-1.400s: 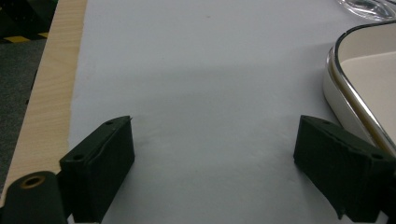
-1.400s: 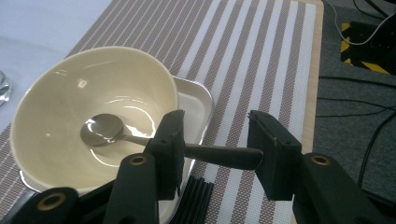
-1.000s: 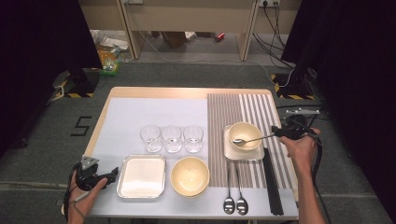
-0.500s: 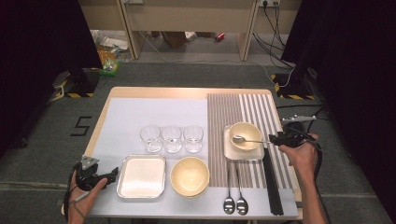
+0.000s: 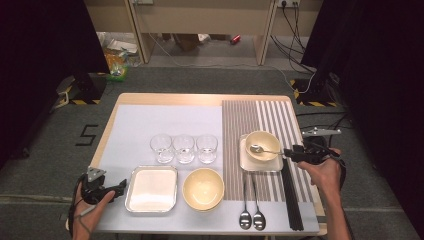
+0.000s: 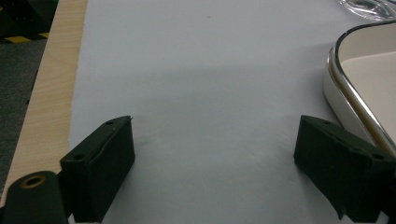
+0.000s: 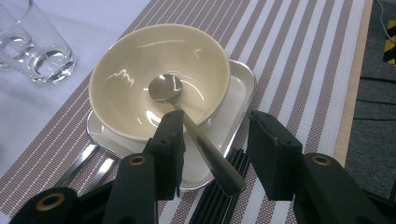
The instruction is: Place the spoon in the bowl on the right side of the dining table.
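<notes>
Spoon resting in the small bowl at the right of the desk (image 5: 165, 117).

The small bowl (image 7: 159, 79) sits on a square tray (image 7: 236, 105) on the striped mat (image 5: 280, 117). The spoon (image 7: 187, 123) lies head-down inside it, handle out over the rim between the parted right tongs (image 7: 215, 140), which do not grip it. The left tongs (image 6: 212, 175) stand wide over bare mat at the near left, just beside the metal tray (image 6: 359, 88).

dark "5" mark (image 5: 88, 135), grey floor (image 5: 60, 150)
</notes>
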`<act>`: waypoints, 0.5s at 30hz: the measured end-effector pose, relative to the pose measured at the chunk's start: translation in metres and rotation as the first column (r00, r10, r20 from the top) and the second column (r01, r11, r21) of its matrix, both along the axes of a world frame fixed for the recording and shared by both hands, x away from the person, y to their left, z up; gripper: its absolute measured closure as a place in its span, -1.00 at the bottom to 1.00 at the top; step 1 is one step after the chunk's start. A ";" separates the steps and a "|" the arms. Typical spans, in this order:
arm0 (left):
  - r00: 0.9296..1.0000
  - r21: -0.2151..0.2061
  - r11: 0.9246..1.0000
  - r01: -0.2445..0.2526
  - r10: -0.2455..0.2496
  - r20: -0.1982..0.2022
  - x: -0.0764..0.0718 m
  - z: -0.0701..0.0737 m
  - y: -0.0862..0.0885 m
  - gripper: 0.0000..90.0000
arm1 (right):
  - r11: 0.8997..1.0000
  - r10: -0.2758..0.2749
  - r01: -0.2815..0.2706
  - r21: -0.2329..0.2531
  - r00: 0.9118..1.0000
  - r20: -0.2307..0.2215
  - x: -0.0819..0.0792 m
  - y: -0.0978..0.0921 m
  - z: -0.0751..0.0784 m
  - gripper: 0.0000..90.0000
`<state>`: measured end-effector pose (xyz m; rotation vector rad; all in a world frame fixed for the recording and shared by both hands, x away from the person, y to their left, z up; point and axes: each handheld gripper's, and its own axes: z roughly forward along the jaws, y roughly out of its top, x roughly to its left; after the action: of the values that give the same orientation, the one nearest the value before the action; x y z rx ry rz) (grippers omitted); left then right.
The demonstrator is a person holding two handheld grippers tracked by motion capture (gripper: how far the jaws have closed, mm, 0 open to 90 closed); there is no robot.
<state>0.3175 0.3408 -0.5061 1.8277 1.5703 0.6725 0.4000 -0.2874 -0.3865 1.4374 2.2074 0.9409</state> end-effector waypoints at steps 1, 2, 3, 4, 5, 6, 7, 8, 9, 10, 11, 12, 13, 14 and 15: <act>1.000 0.000 1.000 -0.001 0.001 0.002 0.000 0.000 0.000 -0.75 | 1.000 0.003 -0.003 0.003 1.000 0.003 0.000 -0.001 0.000 0.26; 1.000 0.000 1.000 -0.001 0.001 0.002 0.000 0.000 0.000 -0.75 | 1.000 0.020 -0.020 0.015 1.000 -0.005 -0.001 -0.001 -0.001 0.25; 1.000 0.000 1.000 -0.001 0.001 0.002 0.000 0.000 0.000 -0.75 | 1.000 0.020 -0.020 0.015 1.000 -0.005 -0.001 -0.001 -0.001 0.25; 1.000 0.000 1.000 -0.001 0.001 0.002 0.000 0.000 0.000 -0.75 | 0.999 0.028 -0.028 0.017 1.000 -0.007 -0.002 0.000 -0.002 0.25; 1.000 0.000 1.000 0.000 0.000 0.000 0.000 0.000 0.000 -0.75 | 0.999 0.031 -0.031 0.014 0.999 -0.012 -0.003 0.001 -0.003 0.25; 1.000 0.000 1.000 0.000 0.000 0.000 0.000 0.000 0.000 -0.75 | 0.999 0.033 -0.033 0.016 0.999 -0.012 -0.005 0.002 -0.003 0.25; 1.000 0.000 1.000 -0.001 0.001 0.002 0.000 0.000 0.000 -0.75 | 0.999 0.039 -0.039 0.020 0.999 -0.007 -0.007 0.003 -0.004 0.25; 1.000 0.000 1.000 -0.001 0.001 0.003 0.000 0.000 0.000 -0.75 | 0.999 0.044 -0.044 0.021 0.999 -0.007 -0.008 0.003 -0.005 0.25; 1.000 0.000 1.000 -0.001 0.001 0.002 0.000 0.000 0.000 -0.75 | 0.999 0.048 -0.048 0.021 0.999 -0.005 -0.010 0.004 -0.006 0.25; 1.000 0.000 1.000 -0.001 0.001 0.002 0.000 0.000 0.000 -0.75 | 0.998 0.059 -0.059 0.024 0.998 -0.006 -0.013 0.005 -0.006 0.25; 1.000 0.000 1.000 0.000 0.000 0.000 0.000 0.000 0.000 -0.75 | 0.997 0.077 -0.077 0.025 0.997 0.005 -0.017 0.007 -0.006 0.25; 1.000 0.000 1.000 0.000 0.000 0.000 0.000 0.000 0.000 -0.75 | 0.996 0.082 -0.083 0.022 0.997 0.003 -0.020 0.009 -0.006 0.25; 1.000 0.000 1.000 -0.001 0.001 0.002 0.000 0.000 0.000 -0.75 | 0.996 0.092 -0.092 0.020 0.996 0.005 -0.022 0.010 -0.006 0.25; 1.000 0.001 1.000 -0.001 0.001 0.002 0.000 0.000 0.000 -0.75 | 0.995 0.100 -0.100 0.020 0.995 0.005 -0.023 0.012 -0.005 0.25; 1.000 0.000 1.000 -0.001 0.001 0.002 0.000 0.000 0.000 -0.75 | 0.994 0.106 -0.106 0.020 0.994 0.006 -0.025 0.013 -0.005 0.25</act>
<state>0.3176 0.3407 -0.5063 1.8257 1.5703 0.6749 0.3749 -0.2740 -0.3916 1.3365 2.2961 1.0025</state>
